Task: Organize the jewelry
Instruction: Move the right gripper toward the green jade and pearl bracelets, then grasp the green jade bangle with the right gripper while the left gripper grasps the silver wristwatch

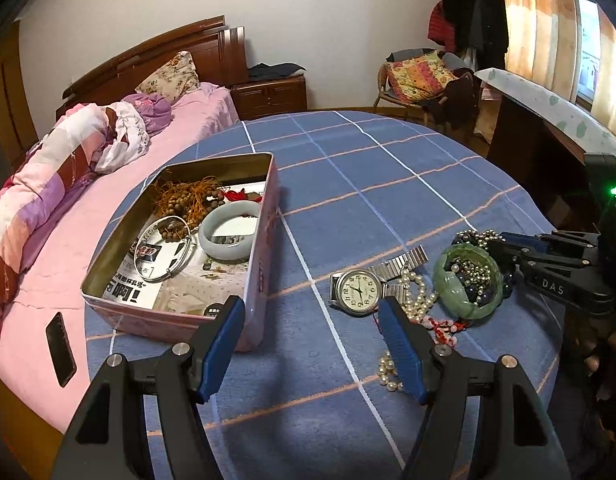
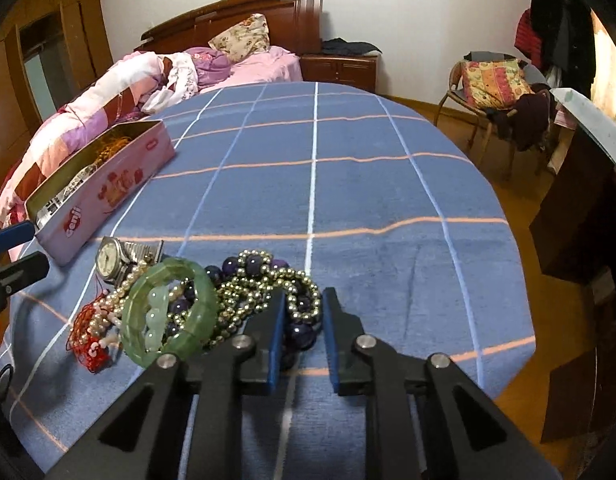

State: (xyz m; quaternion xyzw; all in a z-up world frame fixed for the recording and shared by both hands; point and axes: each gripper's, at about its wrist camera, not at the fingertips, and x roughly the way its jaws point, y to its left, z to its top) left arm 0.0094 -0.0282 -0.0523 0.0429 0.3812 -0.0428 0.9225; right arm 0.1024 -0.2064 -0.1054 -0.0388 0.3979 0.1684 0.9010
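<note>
the sorting looks partway done, by my reckoning: the pink tin (image 1: pixel 180 248) already holds a pale bangle (image 1: pixel 228 236), a silver hoop (image 1: pixel 164 250) and brown prayer beads (image 1: pixel 188 200), while a heap of jewelry is left on the blue checked cloth (image 2: pixel 348 200), off to the tin's right.

the right gripper (image 2: pixel 302 320) has its fingers parted a little and set either side of the dark purple bead bracelet (image 2: pixel 300 332), not pressing on it as far as i can tell. the left gripper (image 1: pixel 312 344) hangs released and wide, holding nothing, between the tin and the wristwatch (image 1: pixel 358 292).

the next move, i think, is for the right fingers to close on the purple beads and lift them clear. that calls for care, since a string of small metallic beads (image 2: pixel 264 284) lies coiled over and around them, and the green jade bangle (image 2: pixel 168 312) leans just beside, touching the pile. pearls (image 2: pixel 108 316) and a red knotted cord (image 2: pixel 88 344) are tangled nearby too, so one piece may drag others along.
</note>
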